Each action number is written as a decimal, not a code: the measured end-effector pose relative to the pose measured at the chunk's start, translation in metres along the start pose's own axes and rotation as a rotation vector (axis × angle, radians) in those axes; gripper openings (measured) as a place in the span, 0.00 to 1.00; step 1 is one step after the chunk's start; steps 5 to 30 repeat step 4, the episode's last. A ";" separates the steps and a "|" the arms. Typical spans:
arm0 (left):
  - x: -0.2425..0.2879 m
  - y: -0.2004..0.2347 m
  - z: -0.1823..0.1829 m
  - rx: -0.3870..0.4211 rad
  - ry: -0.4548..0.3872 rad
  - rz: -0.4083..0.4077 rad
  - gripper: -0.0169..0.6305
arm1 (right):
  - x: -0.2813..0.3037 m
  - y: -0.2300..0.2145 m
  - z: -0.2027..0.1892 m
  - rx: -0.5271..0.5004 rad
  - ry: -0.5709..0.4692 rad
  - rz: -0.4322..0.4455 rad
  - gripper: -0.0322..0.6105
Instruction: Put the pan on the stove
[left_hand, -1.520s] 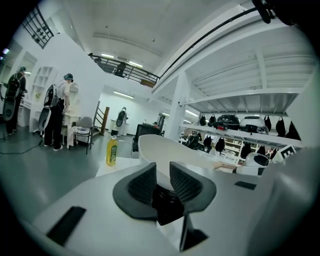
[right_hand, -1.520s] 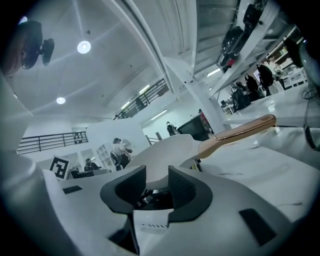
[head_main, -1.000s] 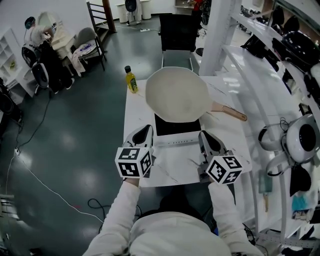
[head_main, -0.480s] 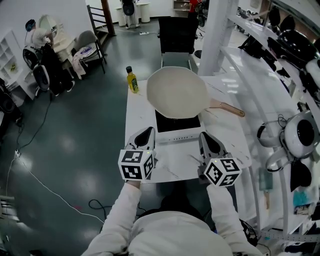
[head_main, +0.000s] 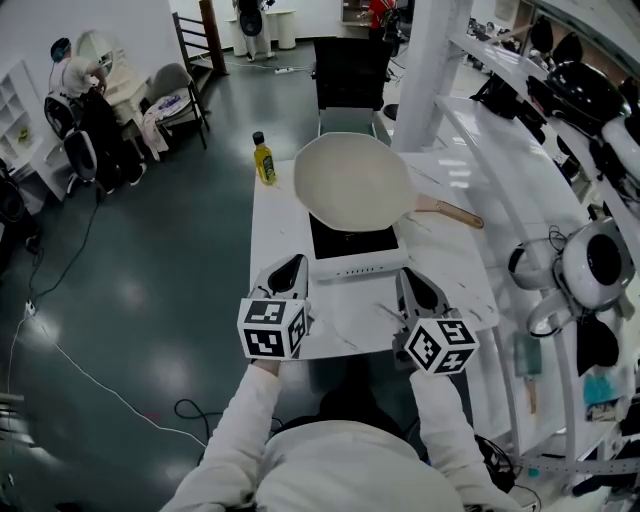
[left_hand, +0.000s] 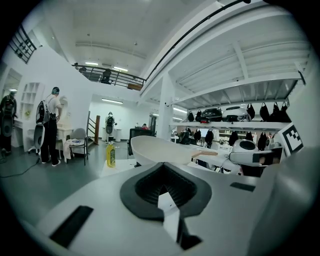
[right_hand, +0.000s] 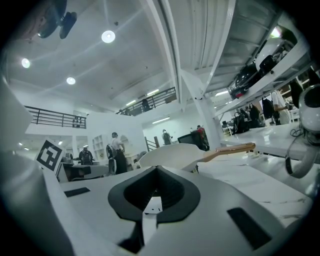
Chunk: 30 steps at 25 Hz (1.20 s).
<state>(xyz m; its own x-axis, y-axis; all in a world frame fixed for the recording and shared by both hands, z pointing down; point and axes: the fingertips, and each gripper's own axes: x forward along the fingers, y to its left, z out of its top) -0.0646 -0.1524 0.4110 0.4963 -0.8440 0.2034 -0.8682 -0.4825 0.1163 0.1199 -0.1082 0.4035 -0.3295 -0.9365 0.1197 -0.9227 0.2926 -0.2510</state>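
Left gripper (head_main: 287, 272) and right gripper (head_main: 417, 285): jaws together, empty. Pan (head_main: 350, 185) sits on stove (head_main: 358, 266), handle pointing right (angled slightly toward the person).

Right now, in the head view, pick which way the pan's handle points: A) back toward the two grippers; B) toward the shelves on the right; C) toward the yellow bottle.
B: the pan has its handle running rightward toward the shelves, away from the yellow bottle.
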 end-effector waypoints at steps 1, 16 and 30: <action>-0.003 0.001 0.000 -0.003 0.000 0.000 0.05 | -0.001 0.002 0.000 -0.002 0.000 0.000 0.09; -0.010 0.003 -0.001 -0.011 -0.001 -0.001 0.05 | -0.004 0.009 -0.002 -0.004 0.000 -0.003 0.09; -0.010 0.003 -0.001 -0.011 -0.001 -0.001 0.05 | -0.004 0.009 -0.002 -0.004 0.000 -0.003 0.09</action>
